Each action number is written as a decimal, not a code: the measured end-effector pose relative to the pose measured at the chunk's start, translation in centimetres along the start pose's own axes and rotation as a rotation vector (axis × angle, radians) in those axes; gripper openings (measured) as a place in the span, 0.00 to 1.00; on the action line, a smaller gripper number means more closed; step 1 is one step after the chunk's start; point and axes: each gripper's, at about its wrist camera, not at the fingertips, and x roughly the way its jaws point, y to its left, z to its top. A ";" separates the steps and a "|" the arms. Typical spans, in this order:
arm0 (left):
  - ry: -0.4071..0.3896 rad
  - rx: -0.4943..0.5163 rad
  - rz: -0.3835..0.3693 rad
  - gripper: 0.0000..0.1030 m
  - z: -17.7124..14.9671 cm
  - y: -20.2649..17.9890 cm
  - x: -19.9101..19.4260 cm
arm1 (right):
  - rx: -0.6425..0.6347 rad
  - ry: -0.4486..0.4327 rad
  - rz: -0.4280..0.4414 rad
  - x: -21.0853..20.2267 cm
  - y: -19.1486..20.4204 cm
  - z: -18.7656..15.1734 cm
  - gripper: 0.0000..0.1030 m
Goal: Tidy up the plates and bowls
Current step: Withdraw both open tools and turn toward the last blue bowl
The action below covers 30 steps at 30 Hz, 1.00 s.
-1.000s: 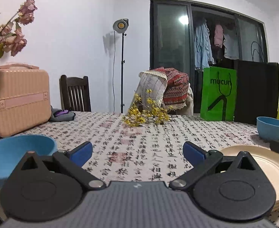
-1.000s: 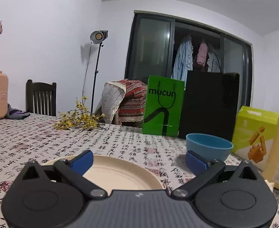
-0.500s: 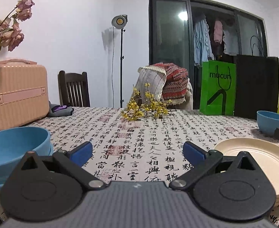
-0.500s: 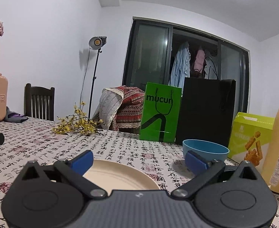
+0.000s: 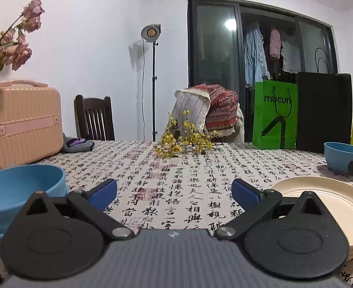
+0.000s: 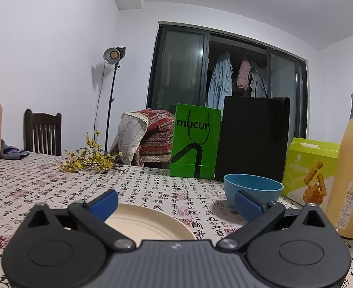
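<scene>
Low over the patterned tablecloth, my left gripper (image 5: 174,193) is open and holds nothing. A stack of blue bowls (image 5: 20,192) sits just to its left. A stack of cream plates (image 5: 320,199) lies to its right. My right gripper (image 6: 175,202) is open too, with its fingers over the near part of the cream plates (image 6: 150,223). A single blue bowl (image 6: 253,188) stands beyond its right finger, also seen as the far blue bowl (image 5: 343,154) in the left wrist view.
A pink suitcase (image 5: 20,122) stands at the left. Yellow flower sprigs (image 5: 183,141) lie mid-table. A green bag (image 6: 195,144), a black bag (image 6: 253,139), a green snack box (image 6: 308,165) and a yellow bottle (image 6: 351,165) line the back right. A wooden chair (image 5: 93,117) stands behind.
Both wrist views have dropped and levelled towards the table. The grippers stay open and nothing on the table has moved.
</scene>
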 end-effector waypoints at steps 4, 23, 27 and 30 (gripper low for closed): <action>-0.024 0.003 -0.003 1.00 0.0 -0.1 -0.4 | 0.011 0.005 -0.017 0.1 -0.2 -0.1 1.00; -0.050 -0.010 0.023 1.00 -0.1 0.0 -0.9 | 0.023 0.037 -0.026 0.7 -0.4 0.0 1.00; -0.021 0.000 0.020 1.00 0.0 -0.1 -0.4 | 0.033 0.033 -0.033 0.6 -0.6 -0.1 1.00; -0.021 -0.002 0.022 1.00 0.0 -0.1 -0.4 | 0.043 0.024 -0.042 0.5 -0.8 -0.1 1.00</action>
